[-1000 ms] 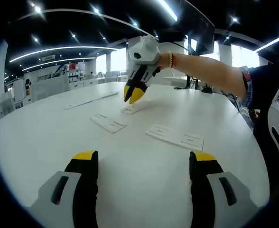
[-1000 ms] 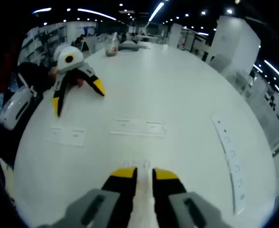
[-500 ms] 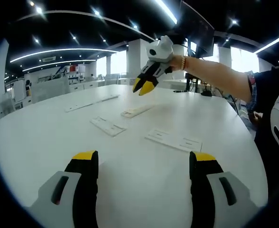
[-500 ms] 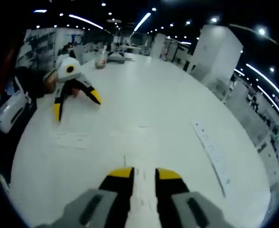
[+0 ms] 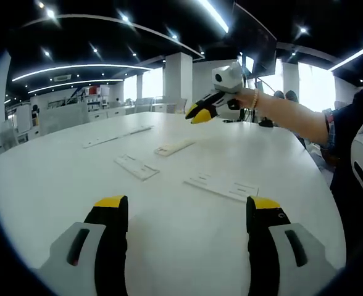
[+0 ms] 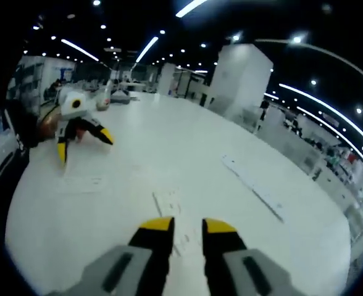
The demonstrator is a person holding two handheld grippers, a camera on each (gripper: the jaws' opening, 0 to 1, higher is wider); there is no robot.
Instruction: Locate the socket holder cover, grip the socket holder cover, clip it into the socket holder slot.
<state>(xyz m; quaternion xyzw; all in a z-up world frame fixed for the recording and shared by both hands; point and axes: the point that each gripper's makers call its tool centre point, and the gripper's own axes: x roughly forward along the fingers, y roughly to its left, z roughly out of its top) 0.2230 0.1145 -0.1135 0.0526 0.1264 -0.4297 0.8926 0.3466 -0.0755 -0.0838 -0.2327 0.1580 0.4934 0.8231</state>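
In the left gripper view, my left gripper (image 5: 187, 213) stays spread over the white table (image 5: 52, 179). The right gripper (image 5: 201, 113) has risen, leaving the socket holder cover (image 5: 175, 147) lying flat. In the right gripper view, its jaws are nearly together, empty.

A wide white table (image 5: 58, 179) is carrying several flat white plastic pieces. In the left gripper view, a short plate (image 5: 136, 166) is lying at 11 o'clock of centre, a longer plate (image 5: 223, 187) at 3 o'clock, a narrow strip (image 5: 175, 147) at 12 o'clock, and two long strips (image 5: 116, 135) are sitting farther off toward 10 o'clock.
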